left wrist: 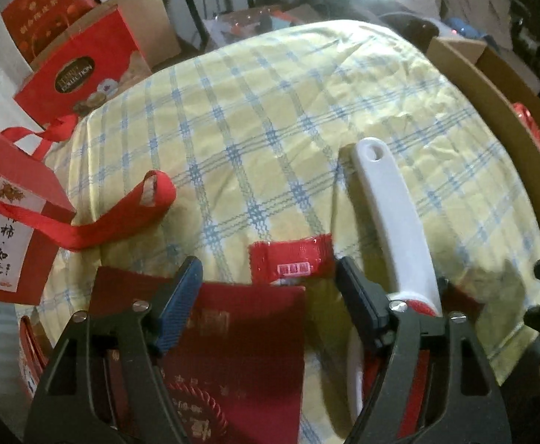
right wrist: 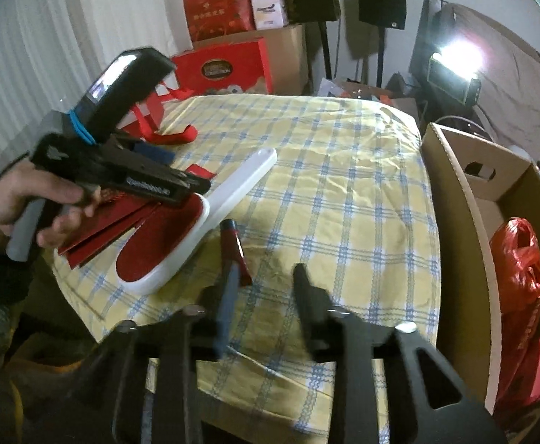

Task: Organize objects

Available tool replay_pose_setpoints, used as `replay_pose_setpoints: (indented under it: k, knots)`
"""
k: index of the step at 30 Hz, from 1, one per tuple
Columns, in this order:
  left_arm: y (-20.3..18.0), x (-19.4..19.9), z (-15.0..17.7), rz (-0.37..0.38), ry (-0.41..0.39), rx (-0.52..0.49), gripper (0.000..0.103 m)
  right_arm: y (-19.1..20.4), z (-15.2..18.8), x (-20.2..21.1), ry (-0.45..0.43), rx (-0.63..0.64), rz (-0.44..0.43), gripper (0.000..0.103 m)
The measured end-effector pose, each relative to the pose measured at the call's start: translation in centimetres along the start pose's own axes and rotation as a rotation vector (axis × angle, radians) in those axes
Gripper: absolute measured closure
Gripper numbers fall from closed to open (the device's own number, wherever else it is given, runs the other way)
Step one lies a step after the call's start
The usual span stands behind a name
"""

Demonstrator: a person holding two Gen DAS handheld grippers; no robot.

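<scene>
Left wrist view: sits behind the left gripper [left wrist: 268,281], tilted steeply down, close over the near edge of the checked tablecloth [left wrist: 270,118]; looks across it to red gift boxes [left wrist: 81,70] at the far left.

Right wrist view: sits behind the right gripper [right wrist: 264,285], angled less steeply down, slightly farther back; takes in the whole table top, a cardboard box [right wrist: 466,199] on the right and the left gripper from its side.

Shared by the 2 views: tablecloth, white lint brush [left wrist: 392,207] [right wrist: 196,229], cardboard box, gift boxes.
</scene>
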State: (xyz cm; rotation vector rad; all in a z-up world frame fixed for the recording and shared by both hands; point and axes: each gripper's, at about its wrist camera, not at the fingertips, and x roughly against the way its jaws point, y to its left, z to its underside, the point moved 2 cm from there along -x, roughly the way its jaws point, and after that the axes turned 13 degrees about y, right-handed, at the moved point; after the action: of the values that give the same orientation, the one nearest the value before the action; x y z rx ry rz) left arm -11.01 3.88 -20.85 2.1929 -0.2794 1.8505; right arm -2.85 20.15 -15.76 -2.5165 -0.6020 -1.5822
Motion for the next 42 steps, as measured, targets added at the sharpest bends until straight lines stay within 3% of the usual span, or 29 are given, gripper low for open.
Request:
replay_pose_setpoints:
  k: [3, 5, 7, 9, 14, 19, 22, 25, 30, 31, 32, 35, 42]
  knots:
    - [-0.1, -0.3, -0.1, 0.048, -0.02, 0.018, 0.034, 0.1, -0.1, 0.0, -0.001, 0.003, 0.005, 0.066]
    - [0.0, -0.2, 0.0, 0.079, -0.035, 0.031, 0.048, 0.2, -0.1, -0.1, 0.001, 0.001, 0.005, 0.061]
    - [-0.2, 0.1, 0.1, 0.085, -0.04, 0.025, 0.08, 0.2, -0.2, -0.4, 0.01, 0.0, 0.018, 0.059]
    - [-0.2, 0.3, 0.2, 0.099, -0.034, 0.029, 0.084, 0.1, -0.2, -0.6, 0.014, -0.003, 0.02, 0.056]
    - [0.2, 1.0, 0.8, 0.138, -0.052, 0.027, 0.09, 0.4, -0.3, -0.7, 0.002, -0.011, 0.018, 0.039]
    - [1.8, 3.2, 2.2, 0.182, -0.107, 0.075, 0.09, 0.8, -0.8, -1.9, 0.016, 0.007, -0.019, 0.036]
    - [3.0, 5.0, 3.2, 0.191, -0.164, 0.11, 0.09, 1.1, -1.2, -3.3, 0.039, 0.036, 0.003, 0.037]
    - [4.1, 6.6, 4.0, 0.196, -0.216, 0.138, 0.09, 1.7, -1.5, -4.9, 0.071, 0.067, 0.04, 0.049]
    - [4.9, 8.0, 5.0, 0.18, -0.274, 0.137, 0.09, 2.5, -1.7, -5.8, 0.019, 0.089, 0.097, 0.062]
    - [5.0, 8.1, 5.1, 0.182, -0.282, 0.144, 0.09, 2.5, -1.7, -5.8, 0.009, 0.082, 0.095, 0.079]
    - [5.1, 8.3, 5.2, 0.183, -0.287, 0.144, 0.09, 2.6, -1.7, -5.7, 0.002, 0.075, 0.096, 0.085]
    - [5.0, 8.7, 5.7, 0.166, -0.302, 0.141, 0.09, 3.0, -1.6, -5.7, -0.011, 0.072, 0.12, 0.086]
    - [4.8, 10.0, 6.8, 0.094, -0.332, 0.157, 0.09, 1.4, -2.1, -3.0, -0.089, -0.038, 0.051, 0.086]
